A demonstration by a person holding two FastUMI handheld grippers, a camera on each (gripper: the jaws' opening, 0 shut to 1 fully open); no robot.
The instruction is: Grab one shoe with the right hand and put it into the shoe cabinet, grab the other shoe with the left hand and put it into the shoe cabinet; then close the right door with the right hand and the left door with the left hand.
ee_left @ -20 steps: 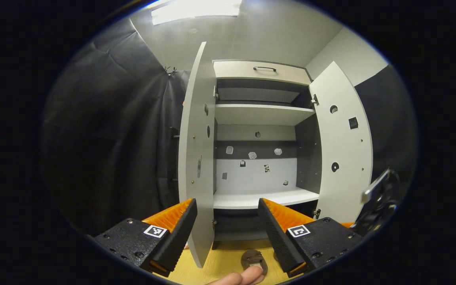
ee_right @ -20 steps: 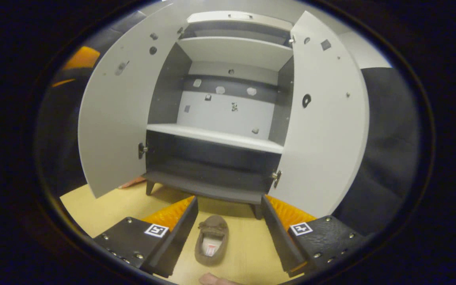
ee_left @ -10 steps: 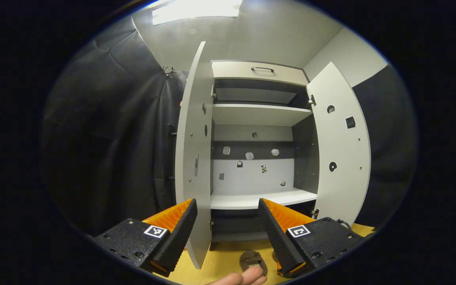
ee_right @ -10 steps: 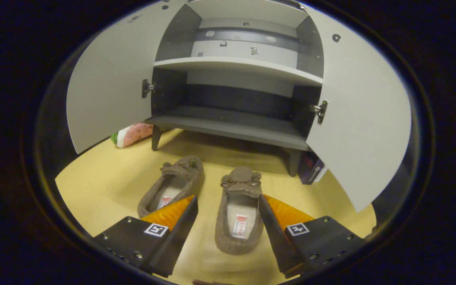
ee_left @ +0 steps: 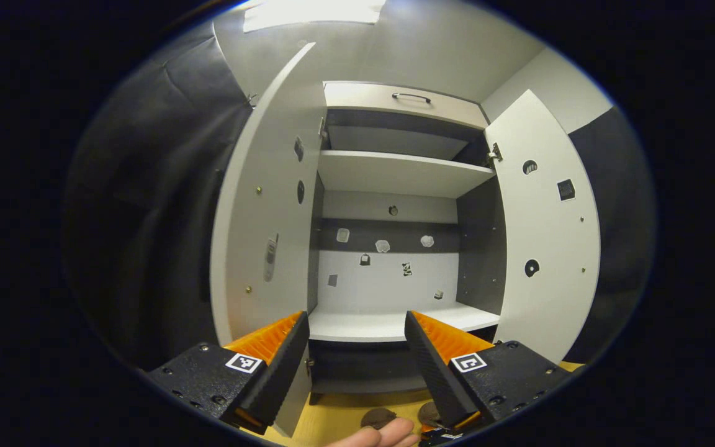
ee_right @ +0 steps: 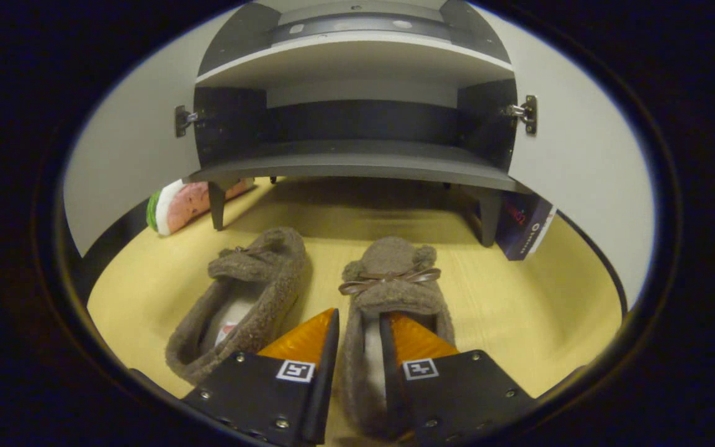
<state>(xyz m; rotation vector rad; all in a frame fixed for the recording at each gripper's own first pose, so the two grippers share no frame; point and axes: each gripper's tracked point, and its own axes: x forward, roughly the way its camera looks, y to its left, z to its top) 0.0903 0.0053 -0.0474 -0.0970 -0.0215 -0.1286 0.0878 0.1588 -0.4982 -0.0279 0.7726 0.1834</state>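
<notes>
Right gripper (ee_right: 357,323) closed on side wall of right brown fuzzy slipper (ee_right: 388,292); second brown slipper (ee_right: 252,292) beside it on yellow wooden floor (ee_right: 519,310).

A pale wooden floor (ee_right: 550,310). At the back left, a pink and green item with a white end (ee_right: 177,203) lies on it. At the back right, a dark box (ee_right: 526,225) leans. Black cloth (ee_left: 146,205) hangs under a bright ceiling light (ee_left: 311,9).

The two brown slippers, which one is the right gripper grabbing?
The slipper with the bow: the right gripper clamps its near side wall. The other slipper lies untouched beside it.
</notes>
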